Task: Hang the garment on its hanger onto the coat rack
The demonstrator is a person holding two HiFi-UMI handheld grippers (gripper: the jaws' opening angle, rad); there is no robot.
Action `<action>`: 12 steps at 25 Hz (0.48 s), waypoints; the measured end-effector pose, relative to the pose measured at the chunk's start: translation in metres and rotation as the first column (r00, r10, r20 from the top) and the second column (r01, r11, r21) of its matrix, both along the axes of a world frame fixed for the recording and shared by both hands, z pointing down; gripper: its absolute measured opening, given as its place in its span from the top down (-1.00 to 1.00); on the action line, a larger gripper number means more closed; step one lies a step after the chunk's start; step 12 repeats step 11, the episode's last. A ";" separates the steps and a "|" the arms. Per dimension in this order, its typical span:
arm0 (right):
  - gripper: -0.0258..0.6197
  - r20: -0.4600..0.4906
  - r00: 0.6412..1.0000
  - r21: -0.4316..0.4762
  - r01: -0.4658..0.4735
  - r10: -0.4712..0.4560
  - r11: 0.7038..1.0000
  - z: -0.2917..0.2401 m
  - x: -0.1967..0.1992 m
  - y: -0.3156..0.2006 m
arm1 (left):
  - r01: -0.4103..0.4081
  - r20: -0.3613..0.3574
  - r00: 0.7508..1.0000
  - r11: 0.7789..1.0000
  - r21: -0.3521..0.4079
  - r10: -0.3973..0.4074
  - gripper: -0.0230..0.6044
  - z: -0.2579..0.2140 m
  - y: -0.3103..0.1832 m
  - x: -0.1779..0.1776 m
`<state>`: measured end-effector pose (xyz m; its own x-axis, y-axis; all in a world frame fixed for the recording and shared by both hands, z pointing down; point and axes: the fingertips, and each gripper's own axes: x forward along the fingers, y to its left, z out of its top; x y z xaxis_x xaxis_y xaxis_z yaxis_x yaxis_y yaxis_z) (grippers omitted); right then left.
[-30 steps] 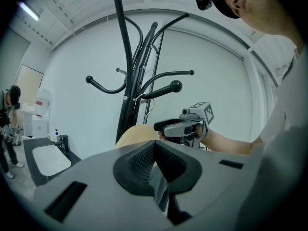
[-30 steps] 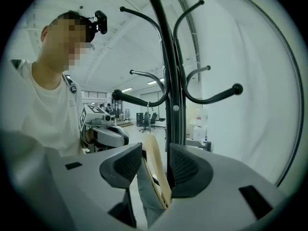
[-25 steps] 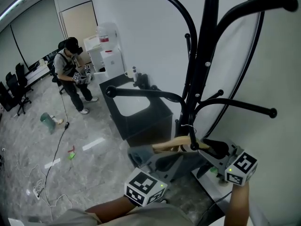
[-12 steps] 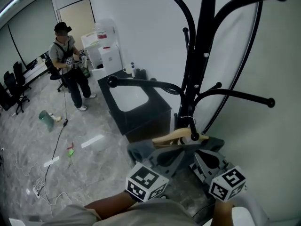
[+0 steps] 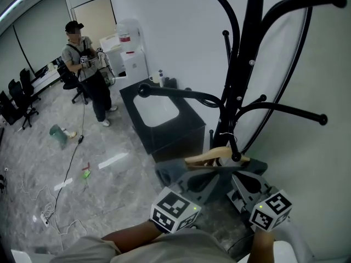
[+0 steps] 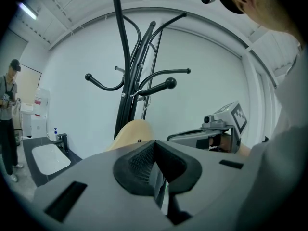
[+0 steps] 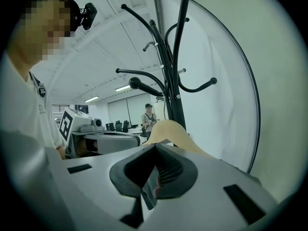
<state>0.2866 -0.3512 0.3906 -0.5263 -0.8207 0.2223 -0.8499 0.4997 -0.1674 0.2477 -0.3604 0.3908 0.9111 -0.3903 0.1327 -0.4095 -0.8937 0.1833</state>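
The black coat rack (image 5: 241, 75) stands against the white wall, its curved arms spreading above me. A wooden hanger (image 5: 211, 156) sits low against the rack's pole, its dark hook (image 5: 236, 155) at the pole. Its underside is hidden behind my jaws, and I can make out no garment fabric. The left gripper (image 5: 215, 175) lies just under the hanger with its jaws shut. The right gripper (image 5: 241, 181) is beside it below the hook, also shut, nothing visible between its pads. Past the closed jaws of the left gripper (image 6: 153, 147) and the right gripper (image 7: 155, 149), the hanger's pale shoulder (image 6: 132, 131) (image 7: 168, 129) rises.
A black counter with a white sink (image 5: 162, 111) stands left of the rack. A water dispenser (image 5: 130, 51) is behind it. A person (image 5: 88, 64) stands at the back left near office chairs (image 5: 16, 100). Cables (image 5: 60, 190) and small litter lie on the grey floor.
The right gripper drew back and down from the hanger's hook end and its jaws closed. The left gripper stayed under the hanger. The person in the background straightened up.
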 end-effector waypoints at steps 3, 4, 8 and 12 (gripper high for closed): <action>0.88 0.001 1.000 0.000 0.013 -0.013 1.000 0.001 -0.005 0.000 | 0.000 0.000 1.000 1.000 0.003 0.000 0.91 -0.001 0.001 0.000; 0.88 0.001 1.000 0.001 0.017 -0.017 1.000 0.001 -0.006 0.000 | -0.001 0.000 1.000 1.000 0.004 0.001 0.91 -0.001 0.001 0.000; 0.88 0.001 1.000 0.006 0.024 -0.024 1.000 -0.001 -0.006 0.001 | -0.004 0.002 1.000 1.000 0.003 0.004 0.91 0.000 0.002 0.000; 0.88 0.003 1.000 0.004 0.031 -0.031 1.000 -0.001 -0.005 0.004 | -0.006 0.007 1.000 1.000 -0.001 0.006 0.91 0.000 0.005 0.000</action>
